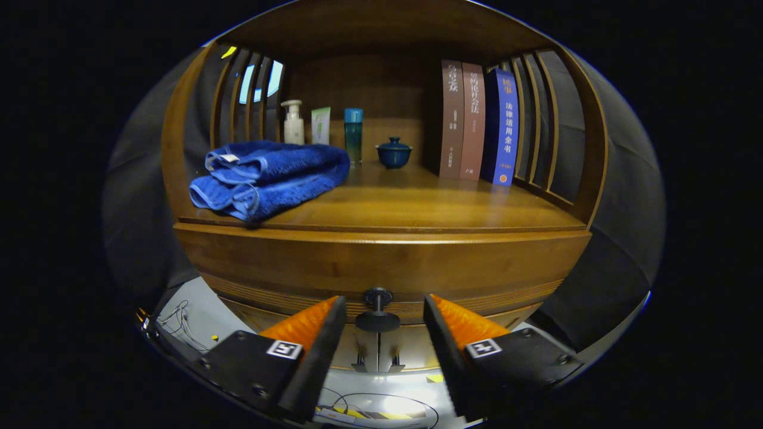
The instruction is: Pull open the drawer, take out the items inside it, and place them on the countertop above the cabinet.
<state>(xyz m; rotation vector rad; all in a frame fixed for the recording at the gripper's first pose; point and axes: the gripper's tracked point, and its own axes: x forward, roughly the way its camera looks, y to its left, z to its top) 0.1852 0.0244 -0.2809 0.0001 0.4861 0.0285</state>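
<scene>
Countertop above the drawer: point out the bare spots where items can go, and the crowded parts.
Bare countertop lies between the folded blue towel and the books, forward of the lidded cup. The back left is crowded: pump bottle, tube, teal bottle. The hand-held gripper is open around the drawer knob.

The wooden counter (417, 205) carries a folded blue towel (268, 179) at its front left. Bottles (293, 122), a lidded cup (393, 152) and upright books (477, 122) stand behind.
</scene>
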